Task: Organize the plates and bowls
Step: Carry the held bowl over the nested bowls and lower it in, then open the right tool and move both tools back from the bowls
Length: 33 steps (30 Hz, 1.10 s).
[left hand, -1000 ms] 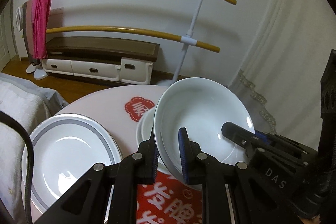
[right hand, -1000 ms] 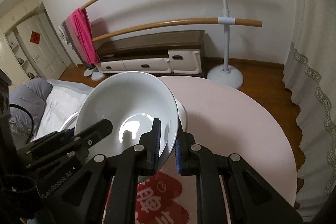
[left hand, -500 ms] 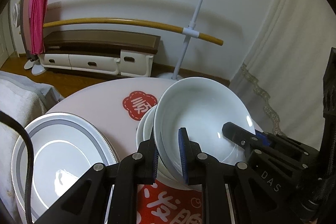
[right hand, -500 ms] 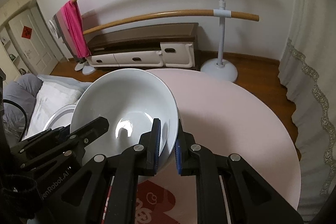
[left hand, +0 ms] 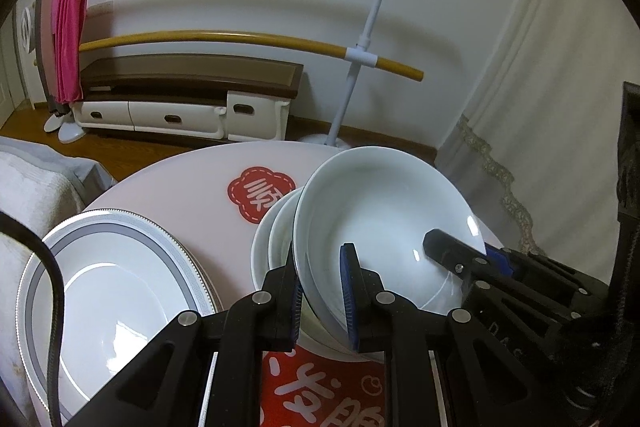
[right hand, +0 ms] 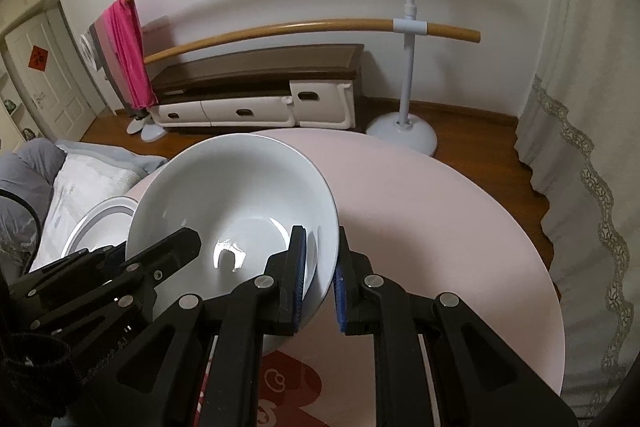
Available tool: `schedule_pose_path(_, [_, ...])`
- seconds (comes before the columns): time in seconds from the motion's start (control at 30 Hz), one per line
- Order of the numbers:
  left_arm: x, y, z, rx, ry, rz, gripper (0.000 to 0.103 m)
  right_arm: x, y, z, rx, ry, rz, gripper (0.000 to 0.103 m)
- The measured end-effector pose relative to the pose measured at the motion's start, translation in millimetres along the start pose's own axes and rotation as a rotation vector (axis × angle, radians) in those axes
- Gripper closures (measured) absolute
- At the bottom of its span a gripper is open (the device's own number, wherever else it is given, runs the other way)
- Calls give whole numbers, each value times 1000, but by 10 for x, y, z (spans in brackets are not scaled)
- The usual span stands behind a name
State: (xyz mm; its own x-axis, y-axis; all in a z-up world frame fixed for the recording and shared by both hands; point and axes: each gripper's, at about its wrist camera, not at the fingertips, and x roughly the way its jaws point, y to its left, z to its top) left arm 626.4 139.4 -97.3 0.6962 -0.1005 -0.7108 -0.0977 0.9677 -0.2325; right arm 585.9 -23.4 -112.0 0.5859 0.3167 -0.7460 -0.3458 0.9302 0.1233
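A large white bowl point(left hand: 380, 219) point(right hand: 240, 195) is held tilted between both grippers, over a stack of white bowls point(left hand: 276, 227) on the round pink table point(right hand: 420, 227). My left gripper point(left hand: 320, 291) is shut on the bowl's near-left rim, one pad inside and one outside. My right gripper point(right hand: 320, 275) clamps the opposite rim; its jaws are opening slightly, with the rim still between the pads. Each gripper shows in the other's view: the right gripper point(left hand: 460, 255) and the left gripper point(right hand: 172, 247). A grey-rimmed plate point(left hand: 108, 267) point(right hand: 100, 223) lies to the left.
Red printed patches point(left hand: 260, 193) mark the tabletop. Behind the table are a low cabinet point(left hand: 188, 99), a clothes rack point(left hand: 360, 51) with a pink cloth, and a curtain point(right hand: 580, 147) on the right. Bedding point(right hand: 60, 187) lies at the left.
Both grippers have sunk with the bowl toward the stack and the table. The grey-rimmed plate has slid left in the left wrist view. Both grips look the same.
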Motion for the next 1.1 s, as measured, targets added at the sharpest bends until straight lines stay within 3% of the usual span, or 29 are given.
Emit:
schedule_pose_path(0.6, [-9,-24,-63,8,-10,8,89,116,-76,-77,73,22,19,82])
schedule_pose_path(0.77, [-17,17,-39,-4,-5,-1,88,131,-140,-87,106,31,31,69])
schedule_pose_path(0.93, [-44,32,-30,-5,-11,5,88,127,-157,-99,121,37,41,64])
schedule_pose_path(1.03, [-66,28,-38,-13,-9,5,86,114,-154,-94,123,37,53,51])
schedule_pose_path(1.1, [-82,37,-35,-13,-10,8,85,108,-141,-85,122,36,64,50])
